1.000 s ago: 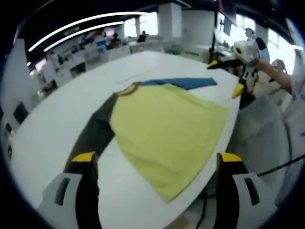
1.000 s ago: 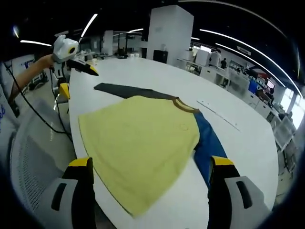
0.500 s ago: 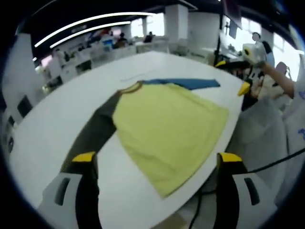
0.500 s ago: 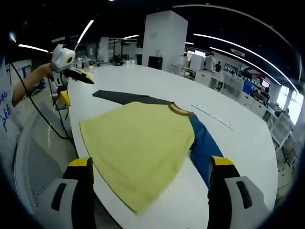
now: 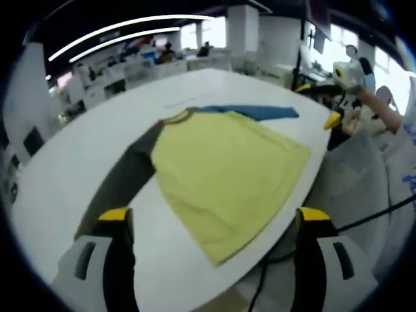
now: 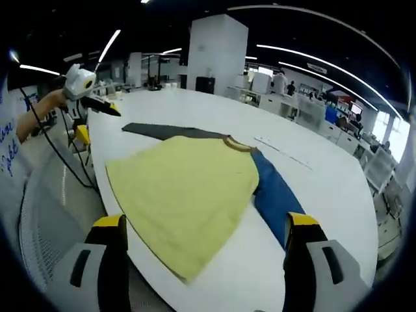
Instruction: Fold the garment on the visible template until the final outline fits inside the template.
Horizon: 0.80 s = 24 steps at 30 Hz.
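A yellow shirt (image 5: 227, 172) (image 6: 185, 188) lies flat on the white table (image 5: 71, 175), its hem reaching the near edge. One sleeve is dark grey (image 5: 127, 179) (image 6: 162, 132), the other blue (image 5: 260, 112) (image 6: 276, 198); the collar is brown. My left gripper (image 5: 214, 218) hovers open above the grey-sleeve side, nothing between its jaws. My right gripper (image 6: 207, 224) is held open over the hem, on the blue-sleeve side. Each also appears in the other's view, off the table edge: the right gripper (image 5: 318, 104) and the left gripper (image 6: 97, 120), both open.
A thin pale strip (image 6: 286, 154) lies on the table beyond the collar. A person's arm (image 5: 383, 110) holds the far gripper, with a cable (image 6: 58, 156) hanging beside the table edge. Desks, a white pillar (image 6: 218, 52) and people stand far behind.
Both views have shifted slightly with the hands. The shirt lies as before, and both grippers stay open and apart from it.
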Each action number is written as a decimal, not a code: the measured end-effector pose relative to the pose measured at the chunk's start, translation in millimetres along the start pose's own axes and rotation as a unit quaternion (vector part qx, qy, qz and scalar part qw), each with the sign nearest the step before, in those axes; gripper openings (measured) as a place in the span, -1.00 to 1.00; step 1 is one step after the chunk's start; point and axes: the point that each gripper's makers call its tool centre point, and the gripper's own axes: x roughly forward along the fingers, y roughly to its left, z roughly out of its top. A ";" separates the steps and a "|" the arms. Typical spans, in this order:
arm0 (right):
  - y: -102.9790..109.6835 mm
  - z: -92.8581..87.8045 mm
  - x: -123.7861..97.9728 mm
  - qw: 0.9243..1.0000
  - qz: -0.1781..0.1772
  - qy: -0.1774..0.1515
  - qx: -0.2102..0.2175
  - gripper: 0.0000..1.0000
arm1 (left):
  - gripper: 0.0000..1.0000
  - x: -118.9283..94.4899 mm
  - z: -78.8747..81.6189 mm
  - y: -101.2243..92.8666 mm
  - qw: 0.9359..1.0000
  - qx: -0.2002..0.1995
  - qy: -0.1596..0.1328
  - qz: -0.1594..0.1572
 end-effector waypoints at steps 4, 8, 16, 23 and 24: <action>-3.4 0.4 -4.1 1.000 -0.013 -0.003 -0.004 0.99 | 0.99 -1.0 5.3 5.5 1.000 -0.008 -0.011 0.003; -5.7 1.5 -9.9 1.000 -0.019 -0.012 0.006 0.99 | 0.99 -3.0 10.0 8.8 0.999 -0.020 -0.025 0.006; -27.6 -10.8 -16.2 0.998 -0.047 -0.014 0.035 0.99 | 0.98 -4.8 11.6 7.6 0.999 -0.022 -0.027 0.005; -60.5 -44.6 -18.0 0.995 -0.078 0.008 0.062 0.87 | 0.97 -5.9 13.6 10.2 0.999 -0.025 -0.031 0.005; -63.3 -47.5 -18.6 0.995 -0.080 0.007 0.065 0.83 | 0.97 -6.2 14.1 9.4 0.999 -0.026 -0.031 0.004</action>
